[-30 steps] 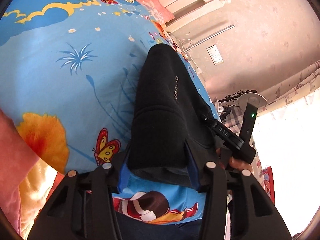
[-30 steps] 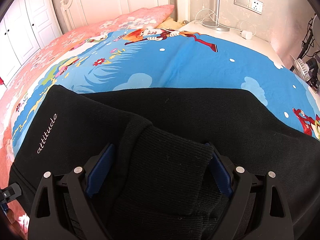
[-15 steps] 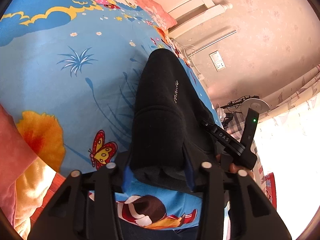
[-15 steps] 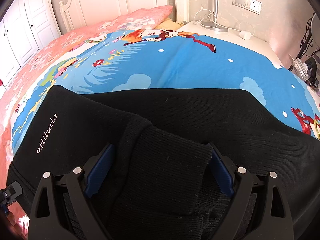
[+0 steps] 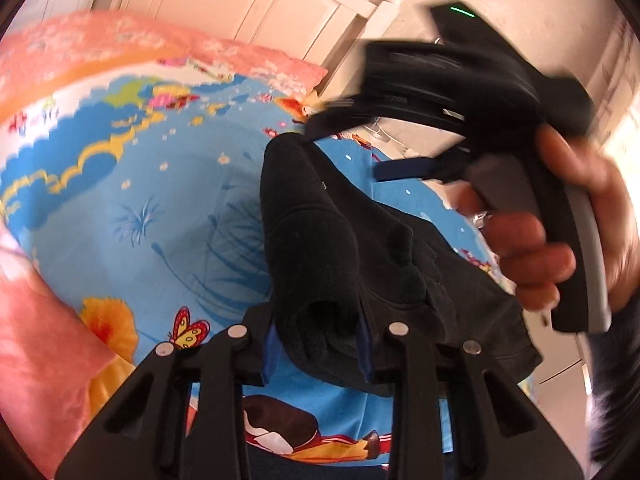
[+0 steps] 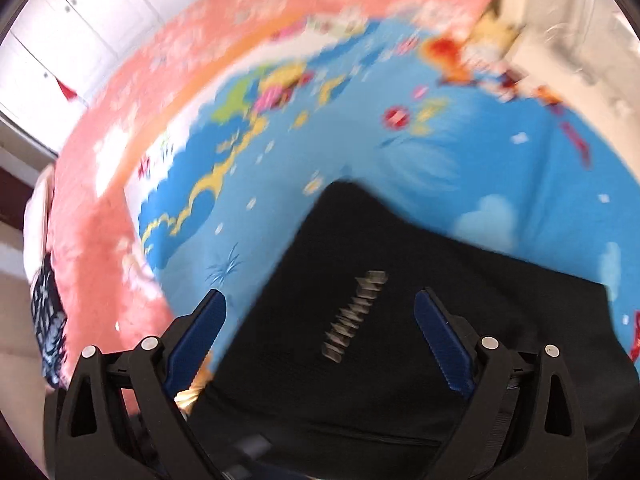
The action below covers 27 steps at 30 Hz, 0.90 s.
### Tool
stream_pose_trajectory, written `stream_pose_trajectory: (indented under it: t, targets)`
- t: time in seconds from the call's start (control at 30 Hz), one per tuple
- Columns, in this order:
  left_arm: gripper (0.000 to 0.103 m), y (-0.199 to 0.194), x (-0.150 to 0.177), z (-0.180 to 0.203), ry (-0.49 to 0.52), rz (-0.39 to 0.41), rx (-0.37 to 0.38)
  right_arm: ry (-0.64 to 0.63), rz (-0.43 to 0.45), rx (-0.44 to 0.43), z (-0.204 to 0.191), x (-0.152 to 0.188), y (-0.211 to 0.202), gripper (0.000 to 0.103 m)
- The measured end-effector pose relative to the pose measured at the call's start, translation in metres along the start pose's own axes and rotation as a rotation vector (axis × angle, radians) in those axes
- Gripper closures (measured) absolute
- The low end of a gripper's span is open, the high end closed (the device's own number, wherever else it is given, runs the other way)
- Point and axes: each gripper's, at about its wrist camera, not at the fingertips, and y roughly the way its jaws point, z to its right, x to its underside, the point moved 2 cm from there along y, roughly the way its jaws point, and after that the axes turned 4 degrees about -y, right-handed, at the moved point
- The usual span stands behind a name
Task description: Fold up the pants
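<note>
Left wrist view shows the left gripper (image 5: 318,340) clamped on a bunched fold of the black pants (image 5: 320,240), its two blue-padded fingers (image 5: 269,350) pressing the thick cloth from either side. From that pinch the pants run away across the blue cartoon bedsheet (image 5: 152,200), rising in a humped ridge and spreading to the right in loose folds with one hemmed edge hanging near the lower right. Above and to the right of the pants, the person's right hand (image 5: 560,240) wraps the grey handle of the right gripper (image 6: 320,332), which appears blurred in this view, with a green light on top of its black body. One pink floral pillow (image 5: 256,60) lies at the head of the bed against the white headboard (image 5: 352,4), and a pink blanket (image 5: 32,340) fills the lower left edge. A butterfly print (image 5: 188,330) sits on the sheet just left of the clamped fold. Right wrist view is motion-blurred: the right gripper's two blue pads stand wide apart with nothing between them, held over the flat black panel of the pants, where one line of pale lettering (image 6: 356,316) runs diagonally between the fingers. One corner of the pants points up onto the blue sheet. White wardrobe doors (image 6: 80,32) stand beyond the pink bedding at upper left. No container appears in either view; there is one pair of pants and two grippers.
</note>
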Motion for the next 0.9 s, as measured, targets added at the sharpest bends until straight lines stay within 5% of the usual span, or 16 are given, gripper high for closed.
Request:
stream_pose_trajectory:
  t: [0.13, 0.17, 0.2, 0.27, 0.33, 0.5, 0.7, 0.9]
  targets:
    - [0.074, -0.007, -0.003, 0.029, 0.113, 0.030, -0.072, -0.029, -0.065, 0.070, 0.000, -0.009, 0.011, 0.013]
    - [0.074, -0.010, -0.003, 0.040, 0.156, 0.040, -0.099, -0.045, -0.070, 0.081, 0.003, -0.008, 0.010, 0.018]
    - [0.075, -0.012, -0.004, 0.050, 0.194, 0.051, -0.121, -0.057, -0.079, 0.084, 0.008, -0.006, 0.005, 0.035]
    - [0.075, -0.017, -0.007, 0.073, 0.263, 0.071, -0.141, -0.051, -0.057, 0.011, 0.020, 0.001, -0.015, 0.048]
    - [0.076, -0.024, -0.011, 0.097, 0.325, 0.097, -0.141, -0.039, 0.003, -0.045, 0.037, 0.010, -0.051, 0.061]
    - [0.076, -0.039, -0.014, 0.190, 0.545, 0.183, -0.100, 0.069, 0.216, -0.164, 0.109, 0.052, -0.158, 0.068]
    - [0.076, -0.030, 0.028, 0.328, 0.883, 0.236, -0.017, 0.319, 0.447, -0.229, 0.246, 0.176, -0.239, 0.069]
    - [0.076, 0.034, 0.146, 0.429, 1.172, 0.164, 0.019, 0.530, 0.425, -0.232, 0.369, 0.303, -0.193, 0.069]
